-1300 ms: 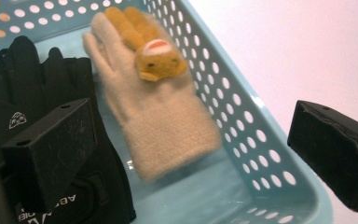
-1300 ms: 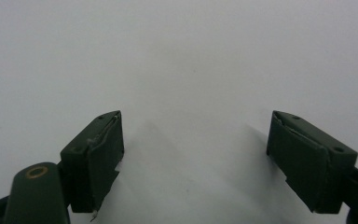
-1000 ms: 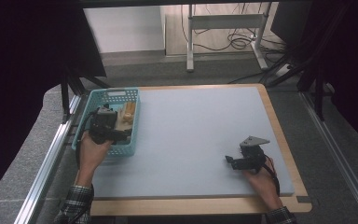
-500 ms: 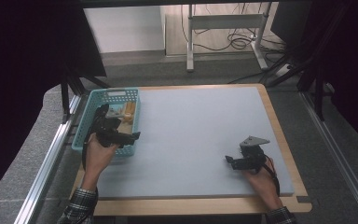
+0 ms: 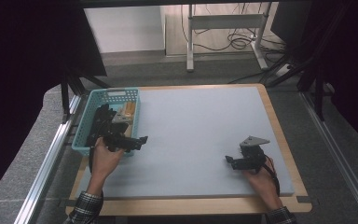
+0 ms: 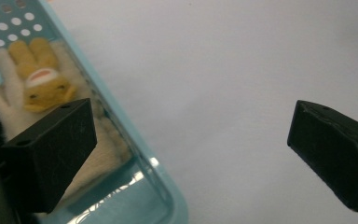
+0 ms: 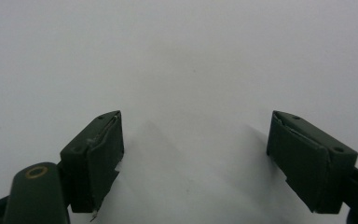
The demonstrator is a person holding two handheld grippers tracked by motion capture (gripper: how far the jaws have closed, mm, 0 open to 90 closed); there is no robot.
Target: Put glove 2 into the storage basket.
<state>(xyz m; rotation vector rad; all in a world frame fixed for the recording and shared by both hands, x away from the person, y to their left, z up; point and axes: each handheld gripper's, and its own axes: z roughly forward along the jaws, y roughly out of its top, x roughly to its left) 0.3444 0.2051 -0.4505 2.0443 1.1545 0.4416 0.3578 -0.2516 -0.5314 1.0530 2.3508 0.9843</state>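
A teal plastic basket [image 5: 89,140] stands at the left edge of the grey mat. In it lies a cream and yellow plush toy [image 6: 42,84], seen from above as a pale shape [image 5: 128,109] at the basket's right side. My left gripper [image 5: 140,141] hovers over the basket's near right corner and points right. It is open wide [image 6: 191,126]: one jaw is over the plush toy, the other over the bare mat, with the basket rim [image 6: 121,121] between them. My right gripper [image 5: 230,162] rests low near the mat's front right, open [image 7: 196,126] with nothing between its jaws.
A dark object [image 5: 100,119] lies in the basket's left half. The grey mat [image 5: 200,121] sits on a wooden-edged table [image 5: 279,126]. A metal rail [image 5: 51,158] runs along the left side. Beyond the table stand a desk frame and cables [image 5: 228,28].
My left gripper has come back out of the basket toward the near right, and now points across the rim at the mat. The right gripper has stayed in place.
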